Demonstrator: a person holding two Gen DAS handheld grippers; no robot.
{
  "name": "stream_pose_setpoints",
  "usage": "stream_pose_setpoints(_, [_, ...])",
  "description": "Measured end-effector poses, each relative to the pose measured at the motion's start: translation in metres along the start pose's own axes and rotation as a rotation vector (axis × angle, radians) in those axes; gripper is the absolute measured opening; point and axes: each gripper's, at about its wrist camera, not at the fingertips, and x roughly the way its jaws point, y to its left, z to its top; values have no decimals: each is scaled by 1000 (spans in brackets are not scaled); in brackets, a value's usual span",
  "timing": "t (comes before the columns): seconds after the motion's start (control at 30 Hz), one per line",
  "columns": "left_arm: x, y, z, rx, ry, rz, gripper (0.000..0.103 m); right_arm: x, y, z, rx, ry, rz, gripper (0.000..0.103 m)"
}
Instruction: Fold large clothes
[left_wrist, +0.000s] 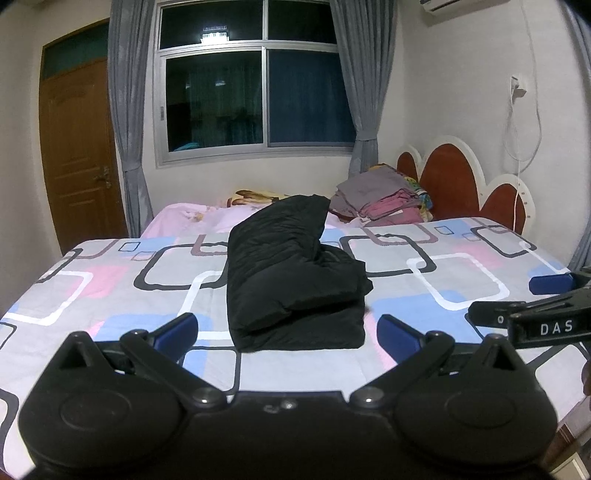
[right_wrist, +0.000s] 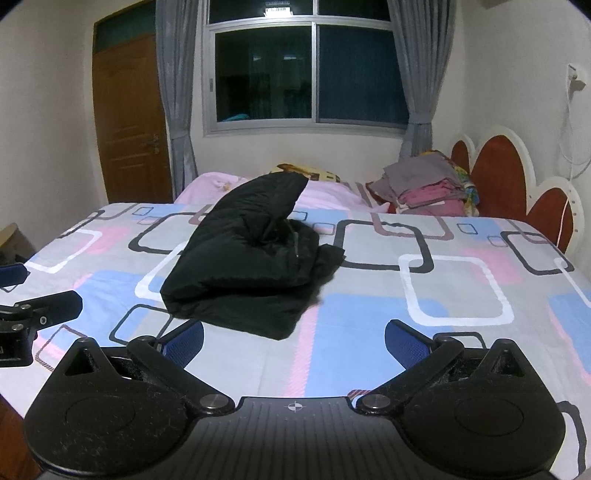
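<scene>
With the jacket (left_wrist: 295, 273) lying folded mid-bed (left_wrist: 110, 295), nearer the front edge, I held my left gripper (left_wrist: 287, 334) and right gripper (right_wrist: 294, 341) spread and empty just short of it, judging only a final tidy remained.

Even indoor light from above; the window (left_wrist: 258, 92) is dark, reflecting a lamp as glare. Soft shadows. Fisheye bends edges, corners vignette black. Slightly soft, noisy focus.

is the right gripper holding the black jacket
No, the right gripper is open and empty above the bedsheet, with the folded black jacket lying ahead of its fingers.
</scene>
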Motion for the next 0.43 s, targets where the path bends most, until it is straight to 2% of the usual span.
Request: stream_pose_setpoints(0.43, [-5, -8, 0, -2, -9, -23, 103, -1, 2, 0, -2, -5, 5, 103])
